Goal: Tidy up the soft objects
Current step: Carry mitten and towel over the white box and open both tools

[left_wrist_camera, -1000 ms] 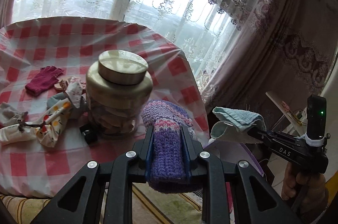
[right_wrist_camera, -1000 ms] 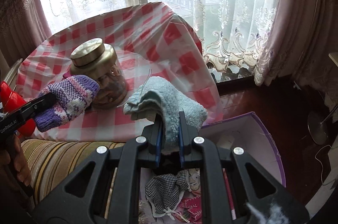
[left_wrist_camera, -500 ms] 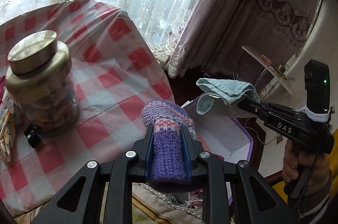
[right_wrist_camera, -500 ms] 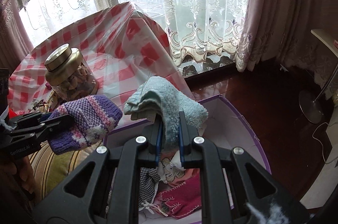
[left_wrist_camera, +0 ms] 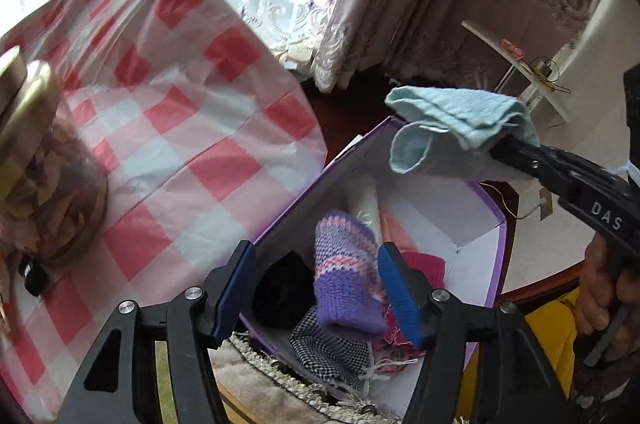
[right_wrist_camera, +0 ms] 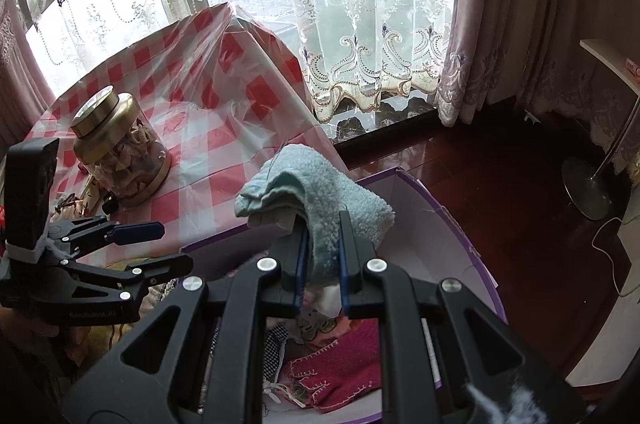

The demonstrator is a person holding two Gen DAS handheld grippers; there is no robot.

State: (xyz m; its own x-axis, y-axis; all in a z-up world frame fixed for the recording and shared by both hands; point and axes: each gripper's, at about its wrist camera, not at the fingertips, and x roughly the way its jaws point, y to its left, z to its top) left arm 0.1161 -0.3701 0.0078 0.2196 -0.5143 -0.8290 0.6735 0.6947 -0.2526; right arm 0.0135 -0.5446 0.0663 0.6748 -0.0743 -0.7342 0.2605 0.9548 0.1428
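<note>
Opening above the purple box (left_wrist_camera: 486, 220), the left gripper (left_wrist_camera: 316, 292) jaws free the knitted purple sock (left_wrist_camera: 346, 284) to drop inside; the right gripper (right_wrist_camera: 322, 256) jaws pinch the blue towel (right_wrist_camera: 320, 199), waiting its turn

Both wrist cameras looked steeply down along their tools from close above the purple box (left_wrist_camera: 496, 248) beside the tabletop (right_wrist_camera: 240, 127), sharing box, tabletop edge and window.

Jar (right_wrist_camera: 120, 159) on checked table (right_wrist_camera: 224, 95).
</note>
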